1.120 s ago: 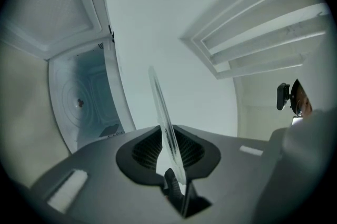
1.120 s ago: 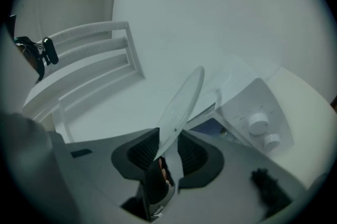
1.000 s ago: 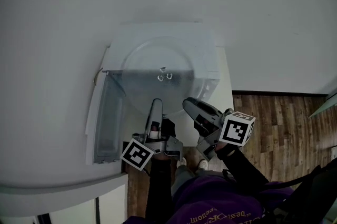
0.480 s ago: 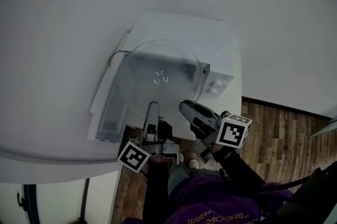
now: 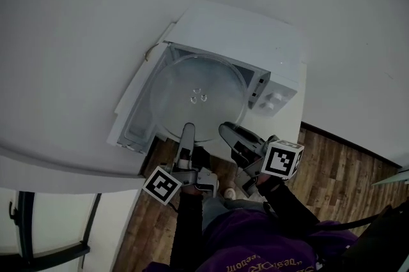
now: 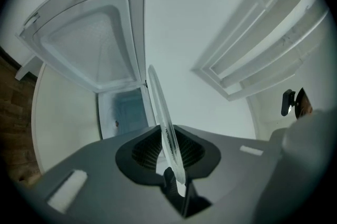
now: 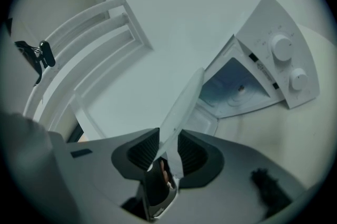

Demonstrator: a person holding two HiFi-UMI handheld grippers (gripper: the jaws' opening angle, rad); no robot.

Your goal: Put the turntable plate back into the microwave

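The clear glass turntable plate (image 5: pixel 198 98) hangs in front of the open cavity of the white microwave (image 5: pixel 255 34). My left gripper (image 5: pixel 187 135) is shut on the plate's near rim, and my right gripper (image 5: pixel 231 134) is shut on the rim just to the right of it. In the left gripper view the plate (image 6: pixel 160 118) runs edge-on between the jaws of the left gripper (image 6: pixel 167 153), with the open door (image 6: pixel 95 39) beyond. In the right gripper view the plate (image 7: pixel 181 107) sits pinched in the right gripper (image 7: pixel 167 153), and the cavity (image 7: pixel 231 91) lies ahead.
The microwave door (image 5: pixel 131 117) swings out to the left. Two control knobs (image 5: pixel 276 100) sit right of the cavity. The microwave stands on a white counter (image 5: pixel 281 136) against a white wall. Wood floor (image 5: pixel 339 162) shows below right. A white slatted frame (image 7: pixel 89 49) lies off to the side.
Both grippers have carried the plate down and forward, from over the microwave's top to in front of its open cavity. The head view has swung, so the microwave now sits tilted.
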